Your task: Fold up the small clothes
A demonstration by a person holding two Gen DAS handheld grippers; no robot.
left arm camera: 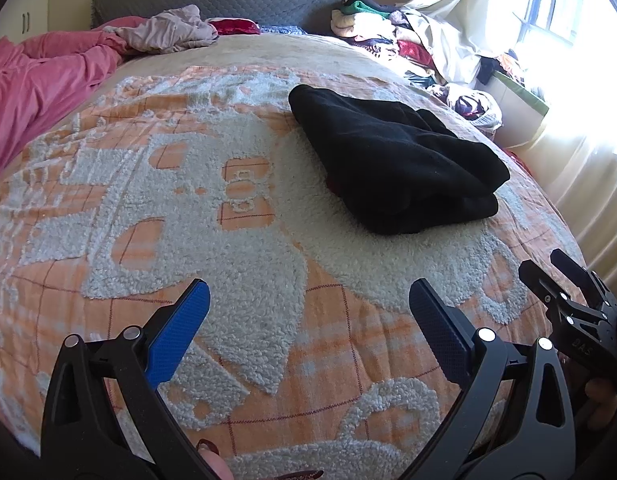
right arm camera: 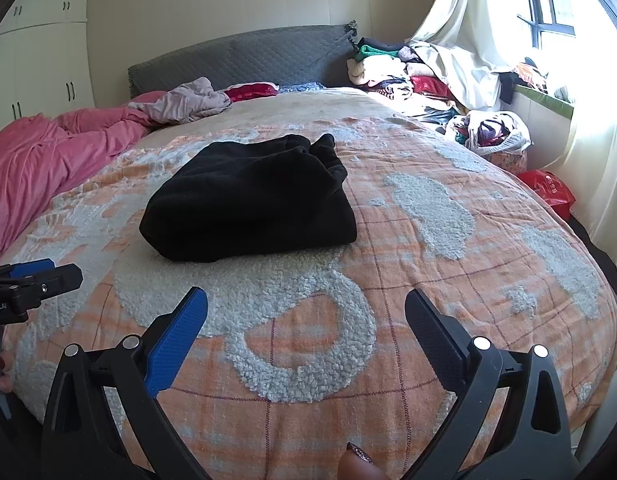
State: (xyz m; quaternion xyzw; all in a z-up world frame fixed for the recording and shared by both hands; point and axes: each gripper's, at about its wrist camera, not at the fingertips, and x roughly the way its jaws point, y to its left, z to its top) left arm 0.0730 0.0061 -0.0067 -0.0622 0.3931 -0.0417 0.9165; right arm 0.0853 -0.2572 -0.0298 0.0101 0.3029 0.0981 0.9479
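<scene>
Left wrist view looks along the left gripper [left arm camera: 308, 300], whose two black fingers with blue textured pads [left arm camera: 176, 332] are spread wide with nothing between them, hovering above the orange-and-white fleecy checked blanket [left arm camera: 212, 208] that covers the bed. At the right edge of that view the right gripper [left arm camera: 564, 280] shows as a black clamp just beside it, also above the blanket.

From the right wrist view, the right gripper [right arm camera: 306, 304] is likewise released, its blue-padded fingers [right arm camera: 174, 340] splayed apart and holding nothing. The left gripper [right arm camera: 40, 276] enters at the left edge of this view. A fingertip with a dark glittery nail [right arm camera: 358, 458] shows at the bottom edge.

Ahead of both tools, apart from them, the folded black fleece garment [left arm camera: 392, 160] lies on the blanket as a compact, roughly rectangular stack, with layered edges showing along its near side. In the right wrist view the same garment [right arm camera: 252, 196] sits left of centre, with a bunched end at its far right corner.

Further off, a crumpled pink duvet [right arm camera: 56, 152] lies along the left side of the bed, a greyish crumpled cloth [right arm camera: 192, 100] by the grey quilted headboard [right arm camera: 244, 60], and a heap of mixed clothes [right arm camera: 400, 68] under the white curtain [right arm camera: 460, 20] beside the window.
</scene>
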